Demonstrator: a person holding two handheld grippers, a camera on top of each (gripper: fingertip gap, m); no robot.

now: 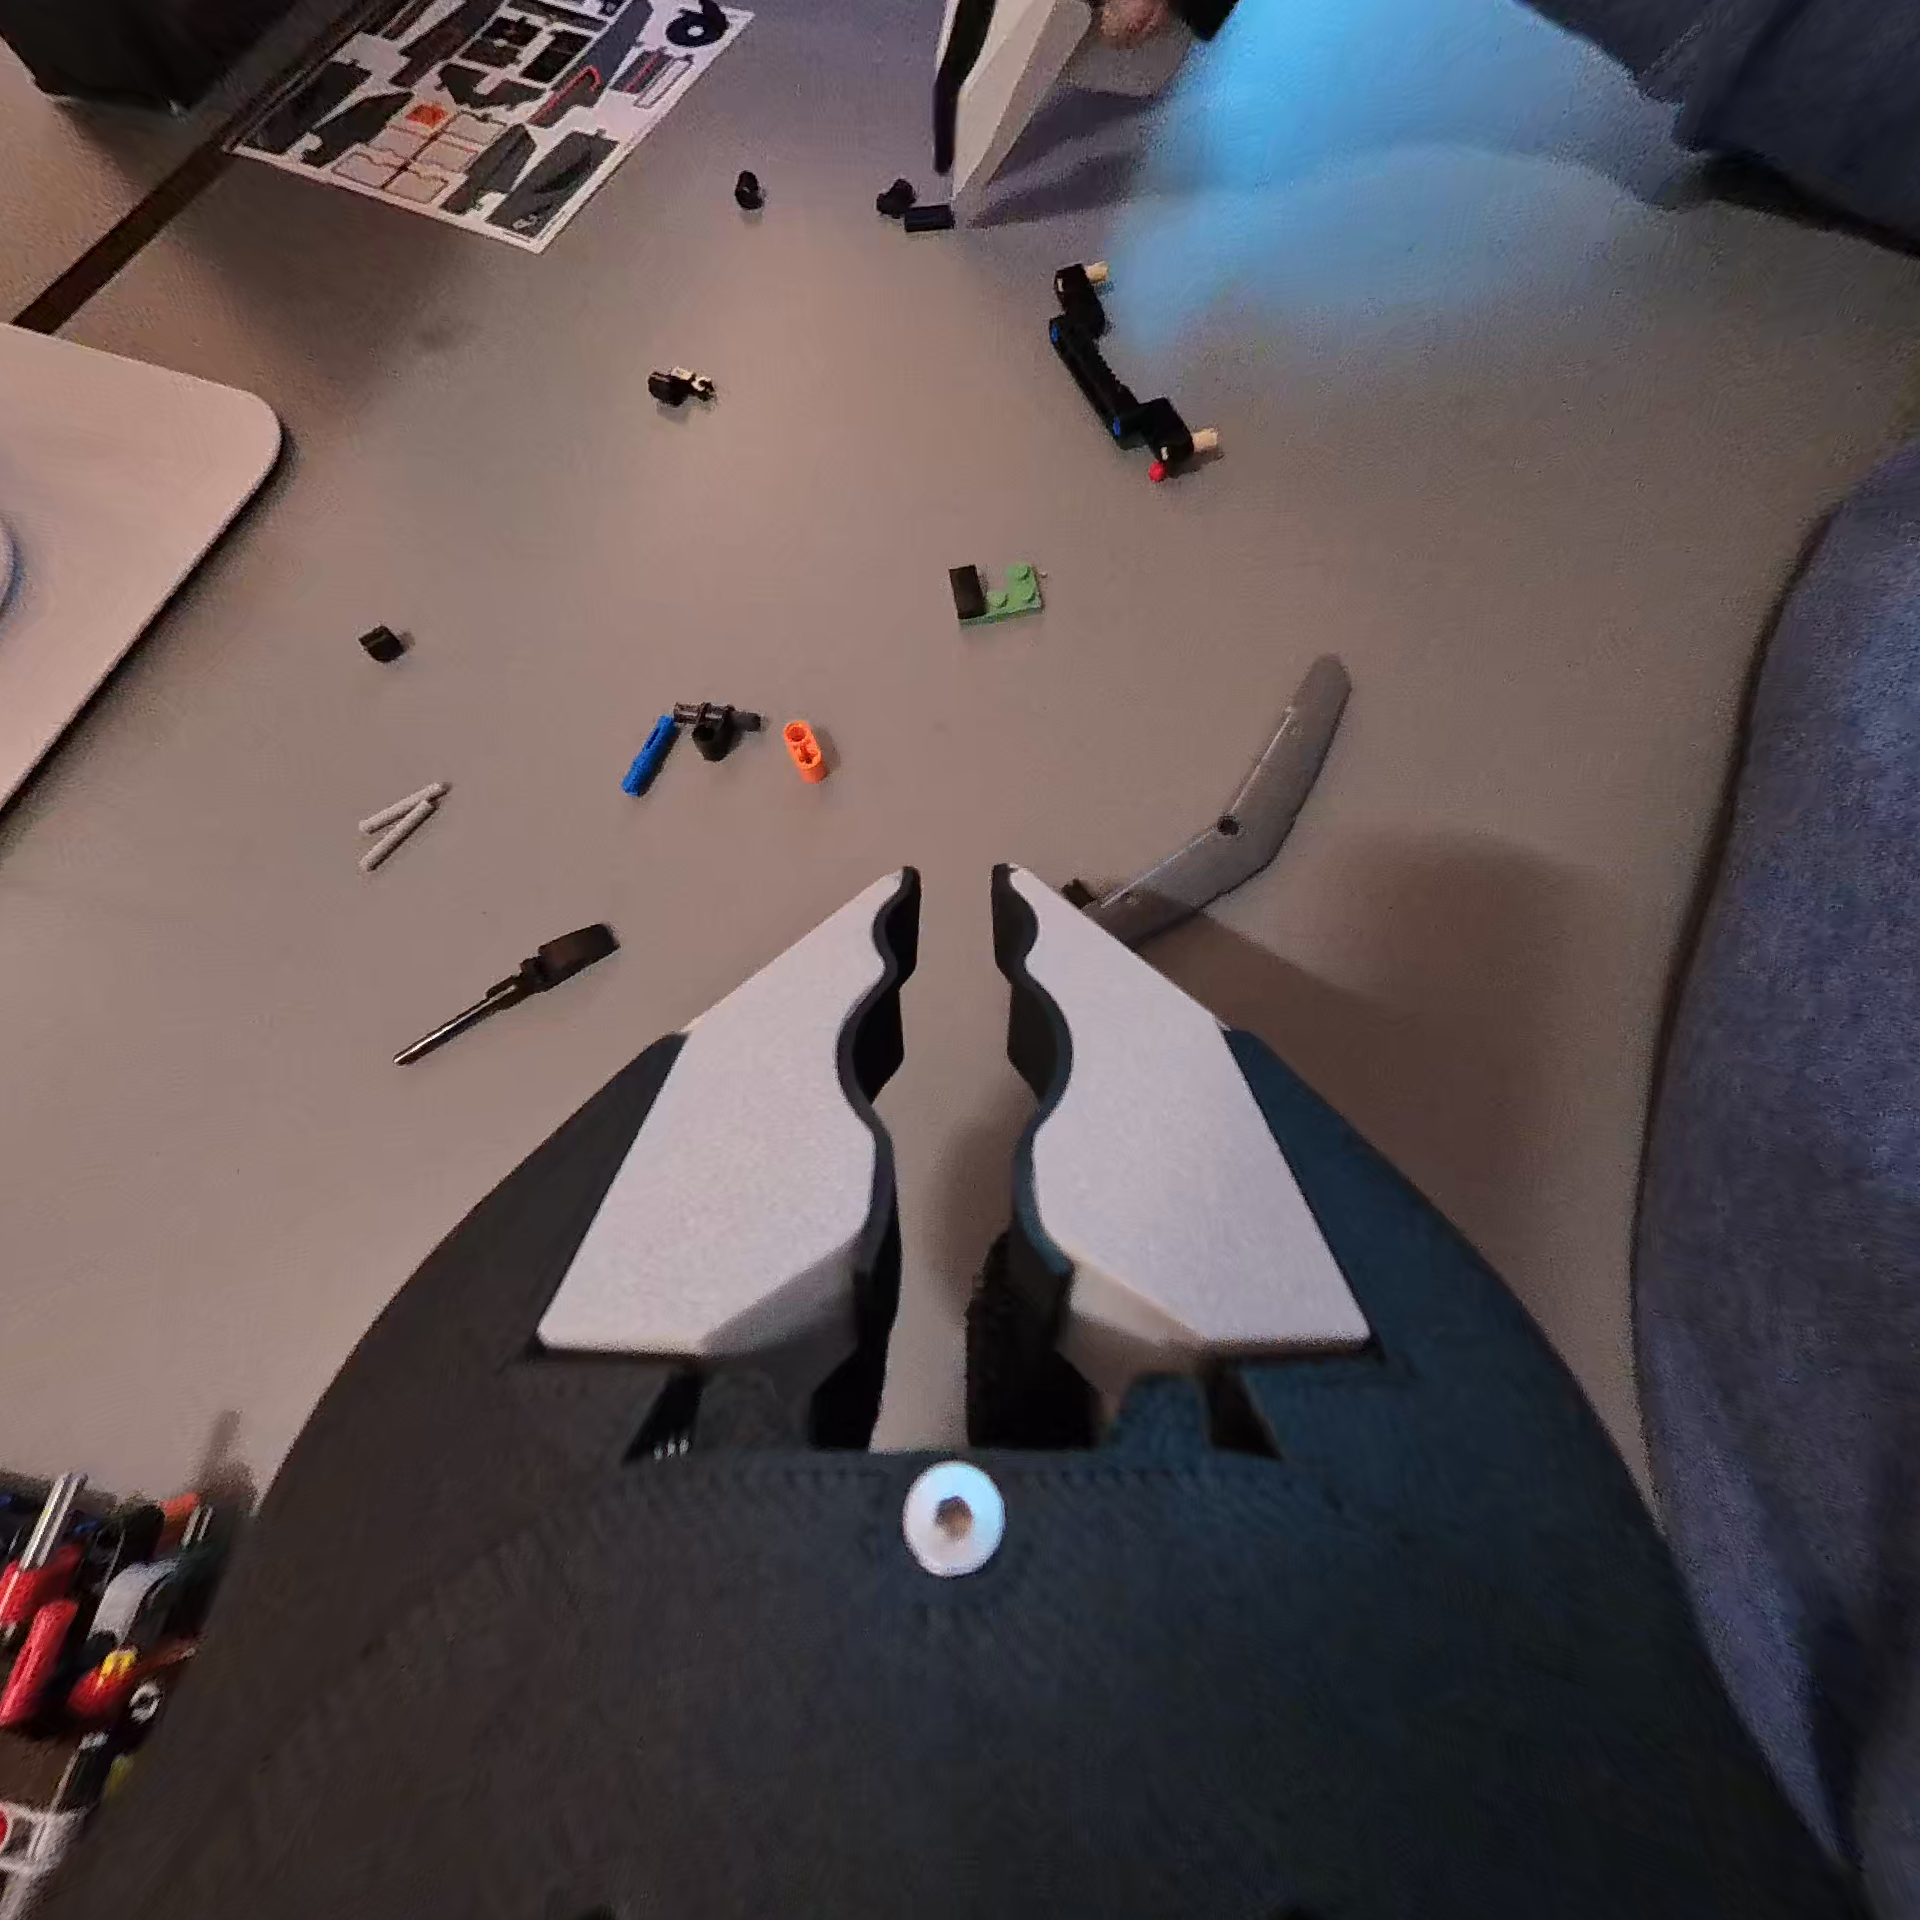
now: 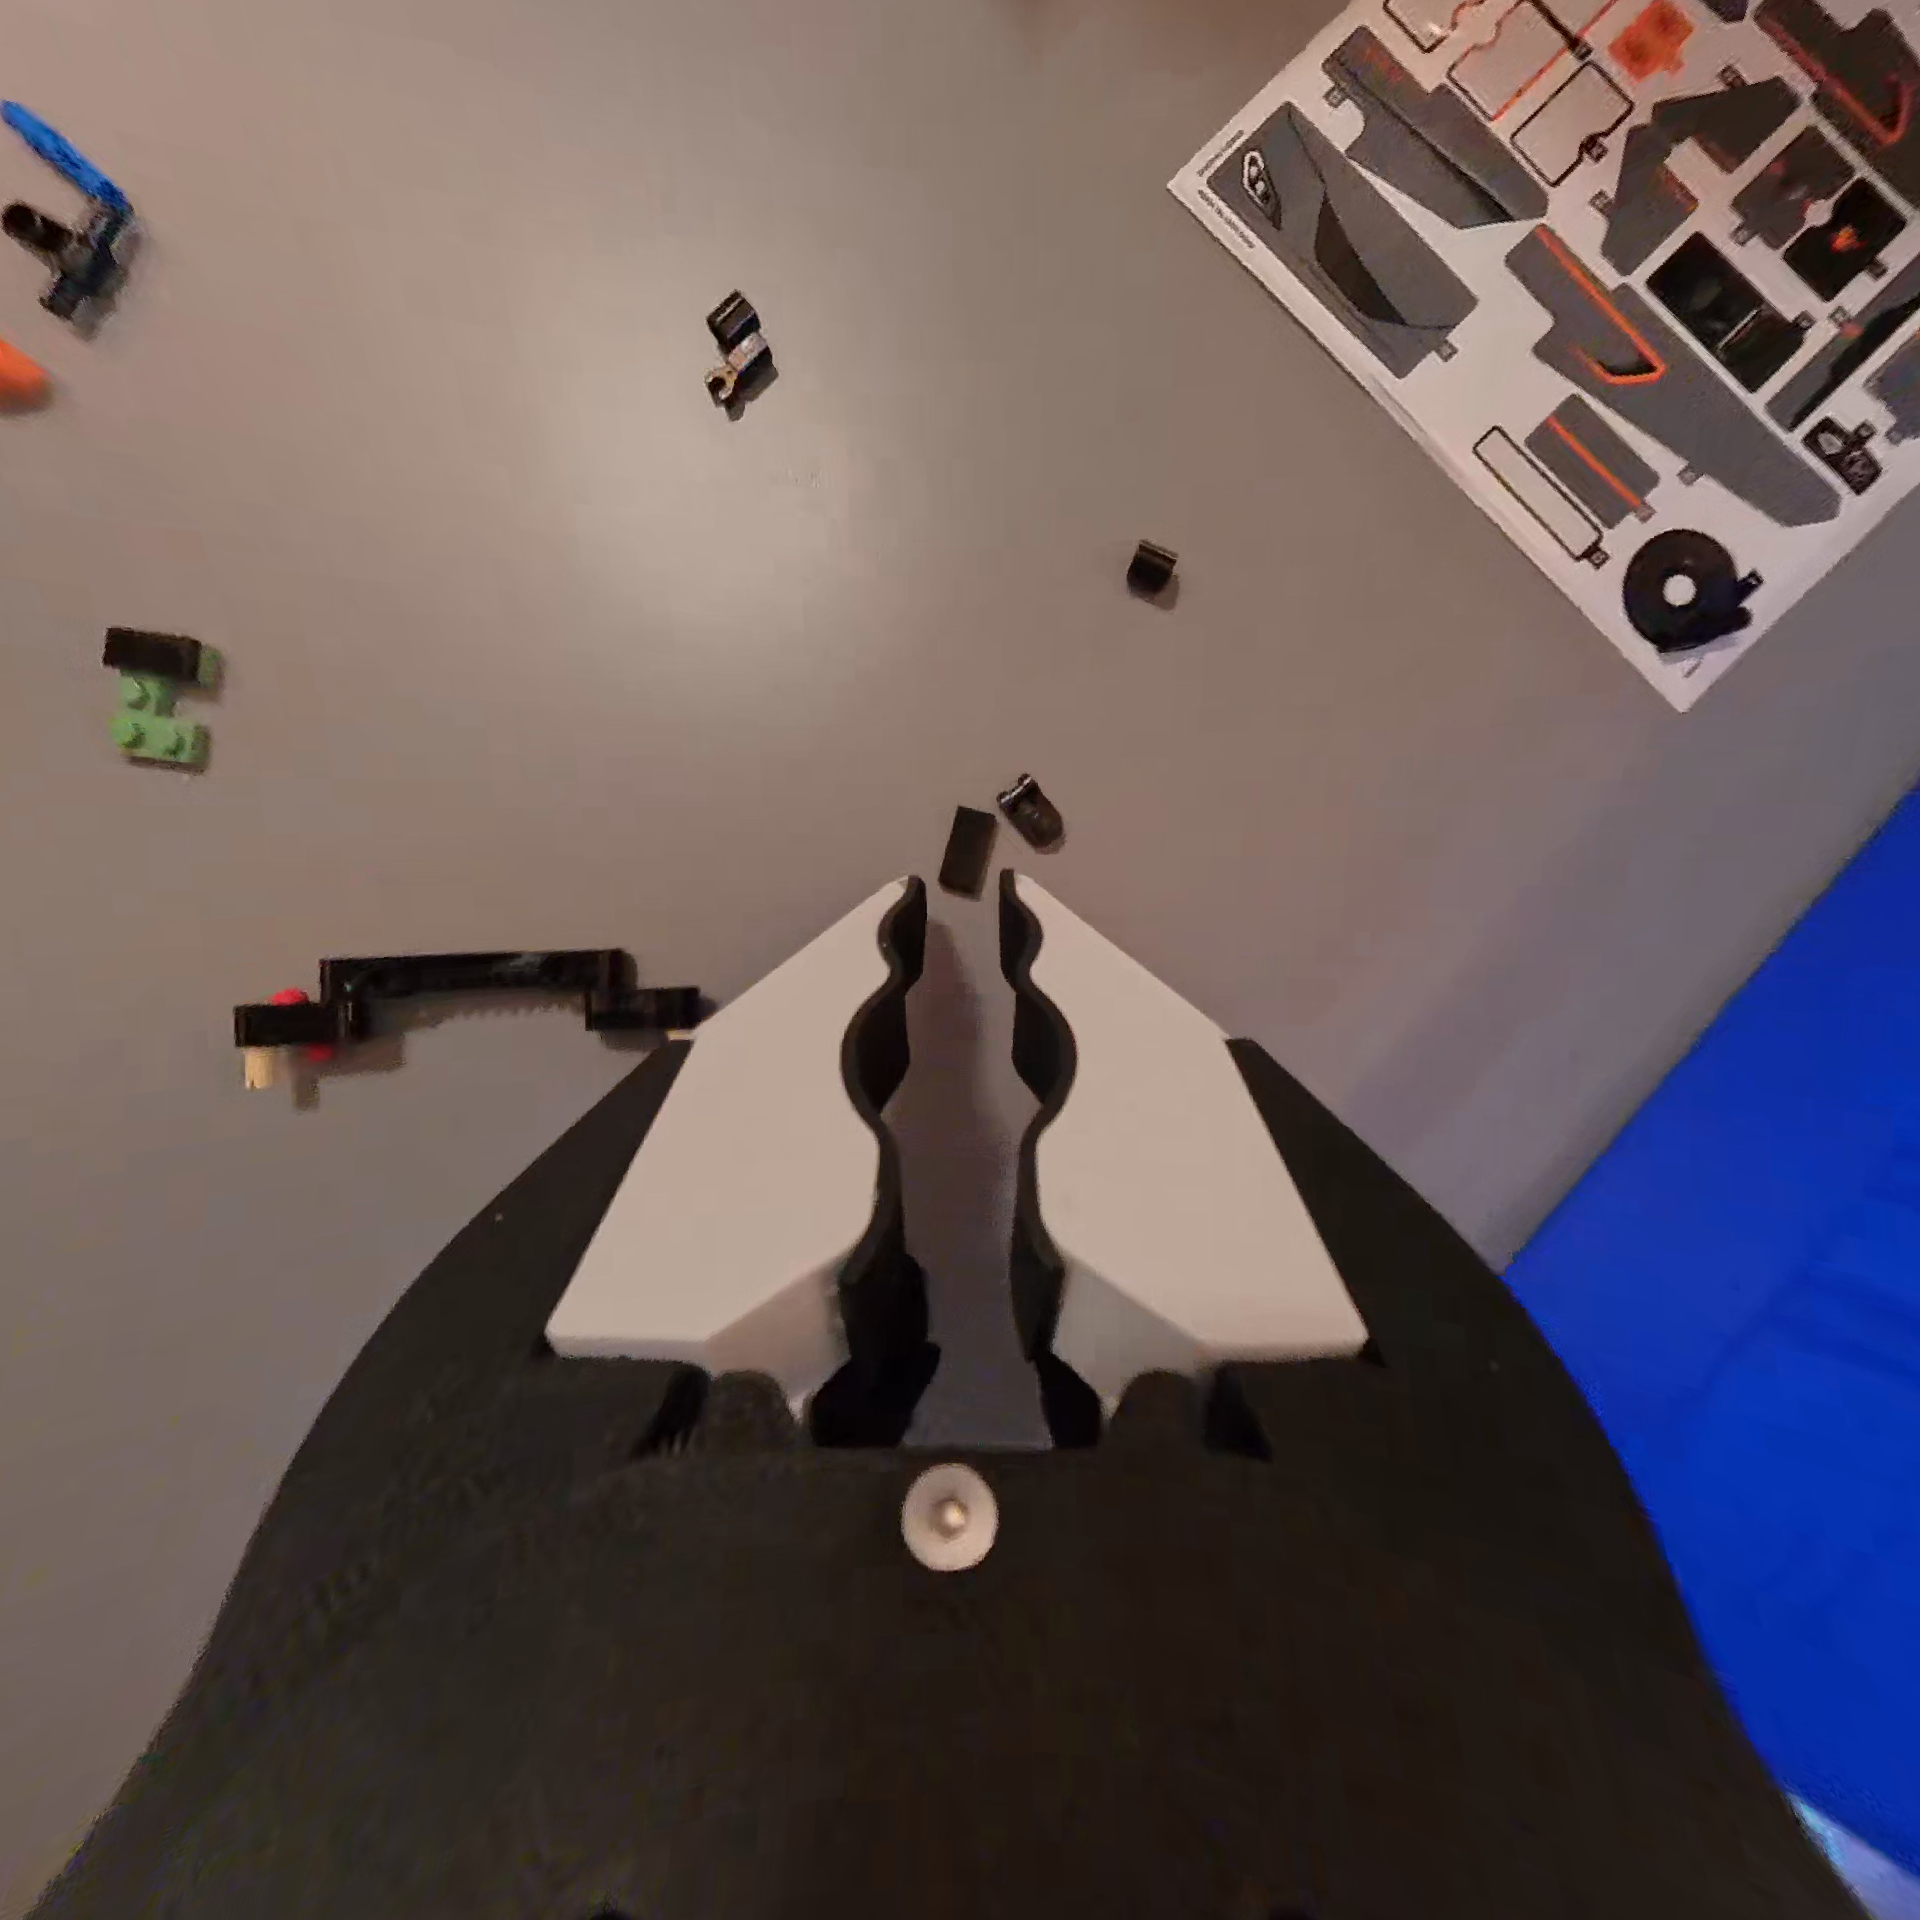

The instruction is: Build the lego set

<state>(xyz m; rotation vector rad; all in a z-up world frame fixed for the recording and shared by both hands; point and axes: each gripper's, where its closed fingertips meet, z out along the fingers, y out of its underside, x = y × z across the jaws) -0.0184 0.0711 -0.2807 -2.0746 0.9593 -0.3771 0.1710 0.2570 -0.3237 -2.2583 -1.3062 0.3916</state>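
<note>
Just ahead of right gripper (image 2: 961, 883), blk brick (image 2: 966, 849)

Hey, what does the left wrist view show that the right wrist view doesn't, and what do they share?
Only the left wrist view shows the curved grey panel, two light grey pins, a black axle piece and a pale mat.

Only the right wrist view shows the blue surface at right.

Both show the grey table, sticker sheet, long black assembly, green plate with a black brick, orange connector and blue pin. Each gripper's jaws stand slightly apart, holding nothing.
</note>
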